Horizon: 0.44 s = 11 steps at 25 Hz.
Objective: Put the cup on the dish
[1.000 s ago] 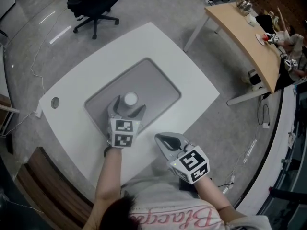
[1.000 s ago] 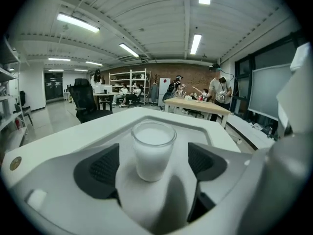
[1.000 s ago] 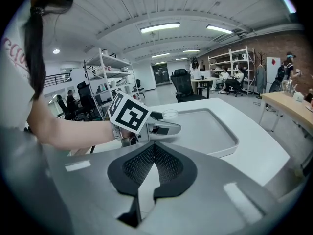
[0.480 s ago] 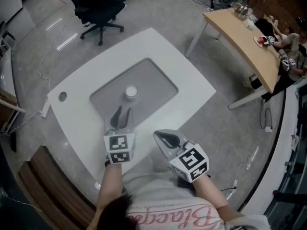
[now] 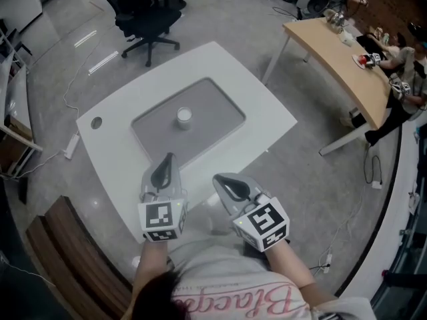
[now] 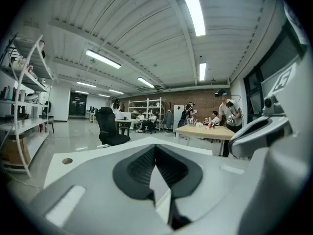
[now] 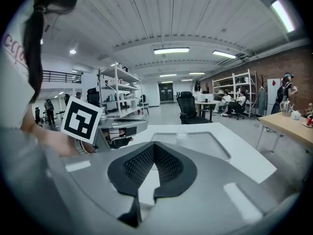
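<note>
The cup (image 5: 184, 117) is standing upright on the grey dish (image 5: 217, 115), at the middle of the white table (image 5: 267, 109), so the placing is looking finished. The left hand-held gripper (image 5: 168, 159) and the right hand-held gripper (image 5: 220, 181) are hovering at the near edge, well apart from the cup. Both are closed and holding nothing. I am judging that nothing is left to do.

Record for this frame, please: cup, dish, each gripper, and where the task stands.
cup: small, white, upright on the dish
dish: grey rectangular tray, centre of the white table
left gripper: shut, nothing between its jaws, over the table's near part, apart from the cup
right gripper: shut, empty, by the table's near edge
task state: cup rests on the dish, no gripper touching it
</note>
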{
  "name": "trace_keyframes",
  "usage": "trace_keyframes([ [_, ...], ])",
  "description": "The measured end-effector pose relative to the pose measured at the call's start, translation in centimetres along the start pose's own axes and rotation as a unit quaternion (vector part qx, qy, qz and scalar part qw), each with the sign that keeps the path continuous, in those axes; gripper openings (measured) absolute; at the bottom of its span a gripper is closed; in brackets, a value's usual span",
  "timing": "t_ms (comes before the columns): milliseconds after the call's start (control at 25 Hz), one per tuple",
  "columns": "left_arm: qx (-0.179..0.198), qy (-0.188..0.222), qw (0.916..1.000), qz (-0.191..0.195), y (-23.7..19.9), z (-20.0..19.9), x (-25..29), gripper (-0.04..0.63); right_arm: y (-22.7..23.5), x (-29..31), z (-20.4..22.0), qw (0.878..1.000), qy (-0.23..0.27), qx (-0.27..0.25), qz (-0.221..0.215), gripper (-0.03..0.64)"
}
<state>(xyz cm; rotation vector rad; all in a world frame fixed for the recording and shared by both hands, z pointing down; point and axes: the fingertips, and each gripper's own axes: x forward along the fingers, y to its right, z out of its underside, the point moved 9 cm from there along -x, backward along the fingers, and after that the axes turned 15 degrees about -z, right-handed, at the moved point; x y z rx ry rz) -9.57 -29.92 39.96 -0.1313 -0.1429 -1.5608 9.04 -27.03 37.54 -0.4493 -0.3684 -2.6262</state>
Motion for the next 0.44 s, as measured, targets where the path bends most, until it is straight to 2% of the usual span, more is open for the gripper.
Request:
trace_keyframes([
  [200,0.013,0.021,0.9996,0.012,0.1,-1.4,-1.8,0.000,-0.8,-0.1,-0.5,1.000,0.025,0.000,-0.010,0.000],
  [440,0.024,0.020,0.9990,0.033,0.6,-1.7,-3.3,0.000,-1.2,-0.6,-0.8,0.999,0.035,0.006,-0.007,0.000],
])
